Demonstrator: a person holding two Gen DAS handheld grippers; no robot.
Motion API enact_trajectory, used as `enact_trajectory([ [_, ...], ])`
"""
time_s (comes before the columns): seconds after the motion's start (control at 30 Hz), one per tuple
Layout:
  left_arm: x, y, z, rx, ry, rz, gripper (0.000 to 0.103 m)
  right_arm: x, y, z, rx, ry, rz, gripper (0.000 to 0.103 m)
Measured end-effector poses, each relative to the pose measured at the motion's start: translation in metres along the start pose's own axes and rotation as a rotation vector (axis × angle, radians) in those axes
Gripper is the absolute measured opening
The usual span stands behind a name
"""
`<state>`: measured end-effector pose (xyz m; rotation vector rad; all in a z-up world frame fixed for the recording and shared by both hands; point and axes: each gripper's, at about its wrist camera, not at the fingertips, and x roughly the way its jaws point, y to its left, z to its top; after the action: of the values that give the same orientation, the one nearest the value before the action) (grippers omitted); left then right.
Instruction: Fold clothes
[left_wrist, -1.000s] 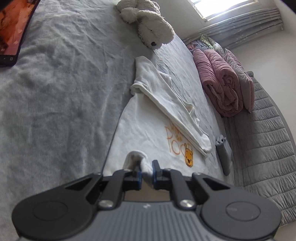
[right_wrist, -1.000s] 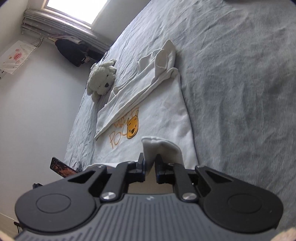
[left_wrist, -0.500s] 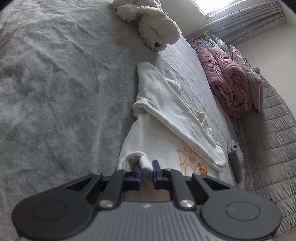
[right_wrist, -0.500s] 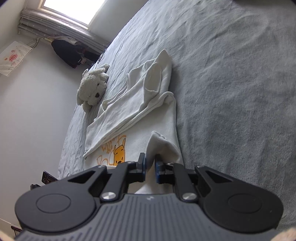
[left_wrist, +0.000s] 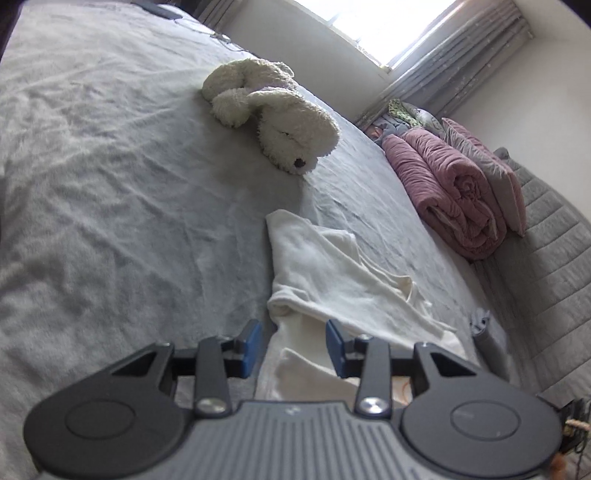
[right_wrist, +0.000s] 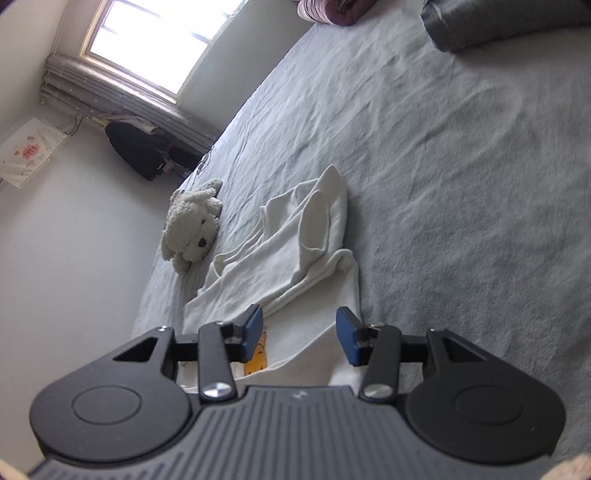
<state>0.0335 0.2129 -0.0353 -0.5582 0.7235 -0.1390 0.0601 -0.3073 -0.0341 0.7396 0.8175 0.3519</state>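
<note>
My left gripper (left_wrist: 294, 341) is opening over the near end of the white garment (left_wrist: 332, 273). Its blue pads (left_wrist: 252, 341) stand apart, and the cloth lies in the gap below them without either pad pressing on it — released, not held. My right gripper (right_wrist: 300, 334) is opening too, its pads (right_wrist: 347, 339) spread wide with a raised fold of the same garment (right_wrist: 295, 258) between them, touching neither pad as far as I can tell.

The garment lies on the grey bedspread (left_wrist: 110, 184), stretched away from both tools. Its far part is bunched and folded over itself, with a sleeve laid across the body. In the right wrist view a bit of an orange-yellow print (right_wrist: 257, 356) shows on the cloth just under the left-hand pad; the left wrist view shows only a faint orange trace near the gripper body.

A white plush dog (left_wrist: 273, 114) lies farther up the bed, well beyond the garment's far end — the right wrist view shows it (right_wrist: 192, 225) off to the left of the cloth, near the bed's edge. A rolled pink quilt (left_wrist: 450, 195) rests at the right side of the bed in the left wrist view, against a grey quilted pad (left_wrist: 546, 280). A small grey folded item (left_wrist: 484, 332) sits near the garment's right edge. A bright window (right_wrist: 147, 48) is at the far wall.
</note>
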Motion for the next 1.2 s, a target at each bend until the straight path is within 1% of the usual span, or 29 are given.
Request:
enact_trajectory([
  [0.07,0.002,-0.006,-0.005,0.074,0.003,0.028,0.039,0.004,0.007,-0.006,-0.090,-0.011,-0.075,0.049],
  [0.13,0.005,-0.012,-0.011,0.146,0.005,0.055,0.040,0.009,0.012,-0.012,-0.170,-0.009,-0.132,0.049],
  [0.3,0.010,-0.024,-0.026,0.299,0.008,0.130,0.039,0.019,0.020,-0.026,-0.295,-0.004,-0.202,0.048],
  [0.4,0.011,-0.032,-0.034,0.375,-0.007,0.159,0.038,0.023,0.025,-0.035,-0.382,-0.007,-0.256,0.041],
  [0.47,0.012,-0.037,-0.038,0.416,-0.006,0.163,0.038,0.027,0.030,-0.040,-0.440,-0.012,-0.285,0.035],
  [0.57,0.015,-0.045,-0.044,0.478,-0.007,0.176,0.037,0.029,0.036,-0.049,-0.513,-0.014,-0.312,0.028],
  [0.63,0.017,-0.050,-0.049,0.517,-0.008,0.188,0.032,0.031,0.039,-0.053,-0.550,-0.016,-0.327,0.027],
  [0.73,0.017,-0.057,-0.055,0.569,-0.027,0.212,0.027,0.032,0.042,-0.057,-0.588,-0.023,-0.347,0.027],
  [0.9,0.016,-0.067,-0.066,0.678,-0.052,0.253,0.026,0.033,0.044,-0.061,-0.614,-0.028,-0.362,0.027],
  [1.03,0.017,-0.071,-0.070,0.722,-0.071,0.280,0.026,0.033,0.045,-0.062,-0.616,-0.028,-0.364,0.027],
  [1.2,0.017,-0.073,-0.071,0.738,-0.085,0.292,0.026,0.033,0.045,-0.062,-0.618,-0.028,-0.365,0.027],
])
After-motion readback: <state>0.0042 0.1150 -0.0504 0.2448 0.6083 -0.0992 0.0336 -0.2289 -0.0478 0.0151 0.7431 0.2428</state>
